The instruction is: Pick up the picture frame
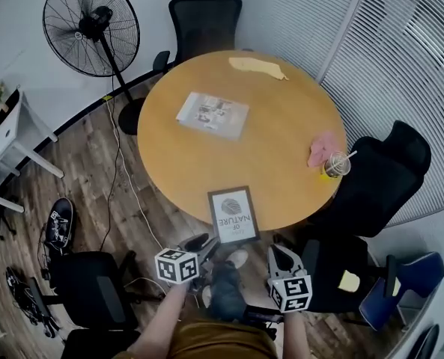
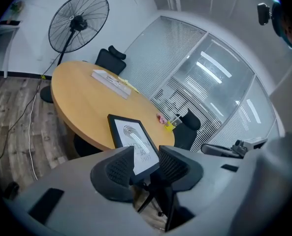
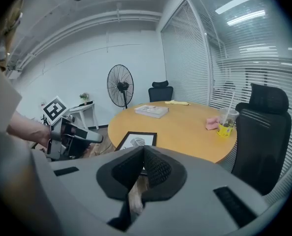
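Black rectangular picture frame (image 1: 233, 215) lies flat on the round wooden bench (image 1: 281, 126), long axis toward centre. Left tongs (image 2: 146, 156) apart astride its near edge, right tongs (image 3: 143, 151) together.

My left gripper (image 1: 198, 244) and right gripper (image 1: 281, 257) have grey shells and black ribbed pads (image 2: 119, 170). Each carries a white cube (image 1: 177, 265) with black square markers. Beside that cube are blue jeans (image 1: 227, 294), and below it a mustard top (image 1: 214, 342).
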A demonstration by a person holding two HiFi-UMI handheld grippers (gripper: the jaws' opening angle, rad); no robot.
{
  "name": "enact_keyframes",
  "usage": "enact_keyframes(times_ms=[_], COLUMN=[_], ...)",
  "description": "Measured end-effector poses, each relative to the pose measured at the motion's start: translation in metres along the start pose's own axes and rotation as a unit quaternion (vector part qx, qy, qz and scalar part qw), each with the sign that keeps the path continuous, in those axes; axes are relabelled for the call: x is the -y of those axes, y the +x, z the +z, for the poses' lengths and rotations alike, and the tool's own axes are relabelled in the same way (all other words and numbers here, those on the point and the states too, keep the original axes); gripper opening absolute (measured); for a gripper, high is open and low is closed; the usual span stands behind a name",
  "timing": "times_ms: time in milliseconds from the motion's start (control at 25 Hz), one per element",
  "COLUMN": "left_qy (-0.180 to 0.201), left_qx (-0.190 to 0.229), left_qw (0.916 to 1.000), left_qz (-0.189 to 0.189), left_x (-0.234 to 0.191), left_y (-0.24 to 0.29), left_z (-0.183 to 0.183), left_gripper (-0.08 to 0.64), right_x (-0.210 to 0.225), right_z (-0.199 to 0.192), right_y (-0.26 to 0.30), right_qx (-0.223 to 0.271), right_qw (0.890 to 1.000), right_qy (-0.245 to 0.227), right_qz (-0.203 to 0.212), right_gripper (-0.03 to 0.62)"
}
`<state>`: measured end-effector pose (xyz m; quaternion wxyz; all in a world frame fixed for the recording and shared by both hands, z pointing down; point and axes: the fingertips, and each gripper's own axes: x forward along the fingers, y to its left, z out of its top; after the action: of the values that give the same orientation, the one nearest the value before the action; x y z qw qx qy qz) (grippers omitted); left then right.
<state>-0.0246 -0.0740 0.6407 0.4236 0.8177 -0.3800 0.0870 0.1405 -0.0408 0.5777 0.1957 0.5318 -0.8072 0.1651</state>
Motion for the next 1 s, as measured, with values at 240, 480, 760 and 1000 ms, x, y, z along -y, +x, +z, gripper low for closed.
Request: enact_keyframes(times_ms=[240, 480, 760, 1000], left_qy=[-0.02, -0.091, -0.157, -0.227], left_qx=[-0.035, -0.046, -0.055, -0.049], left_qw=[0.9992, 0.9947, 0.986, 0.9717], left_qz=[0.007, 0.013, -0.007, -0.044], left_x=[-0.014, -0.031, -0.041, -0.04], left_y=[0.016, 0.03, 0.048, 0.061], left_z=[-0.02, -0.034, -0.044, -0.048], left_gripper=[0.181, 0.179, 0.19, 0.202], right_x=[0.008, 0.018, 0.03, 0.034], right_z=[-0.012, -0.023, -0.037, -0.043], right_y=[0.009, 0.017, 0.031, 0.04], right_qx=[-0.018, -0.041, -0.066, -0.083], right_qw=[1.0, 0.999, 0.998, 0.996], right_qy=[0.013, 0.013, 0.021, 0.026], right_qz=[0.0, -0.001, -0.001, 0.003], right_gripper=[0.012, 0.012, 0.012, 0.012])
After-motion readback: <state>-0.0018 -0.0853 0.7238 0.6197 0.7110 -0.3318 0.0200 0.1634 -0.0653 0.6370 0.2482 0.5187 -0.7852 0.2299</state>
